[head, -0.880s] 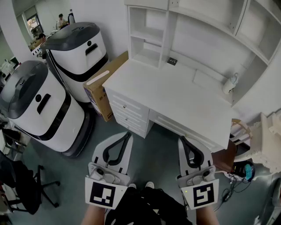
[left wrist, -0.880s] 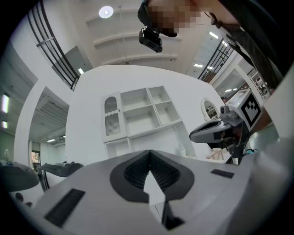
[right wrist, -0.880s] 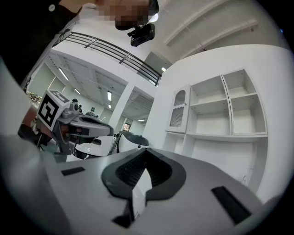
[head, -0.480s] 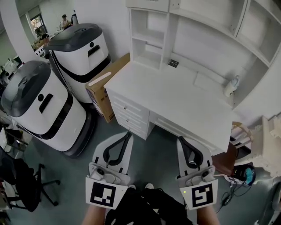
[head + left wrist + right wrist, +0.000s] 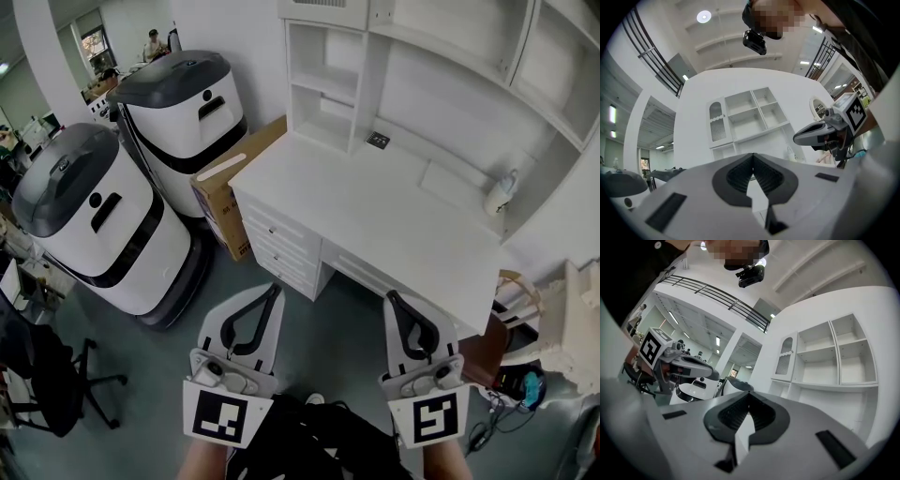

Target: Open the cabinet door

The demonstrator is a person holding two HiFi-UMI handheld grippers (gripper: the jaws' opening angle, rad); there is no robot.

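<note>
Approach: left claw (image 5: 272,289), right claw (image 5: 394,298) clenched empty, off tabletop (image 5: 375,206) front edge; next reach cabinet door (image 5: 717,123).

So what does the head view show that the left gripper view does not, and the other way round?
Only the head view shows the cardboard box, the office chair and the floor. Only the left gripper view shows the whole cabinet door with its arched slatted panel, and the ceiling lamp. Both show the open shelves, the left gripper and the right gripper, each with its jaws shut and empty.
</note>
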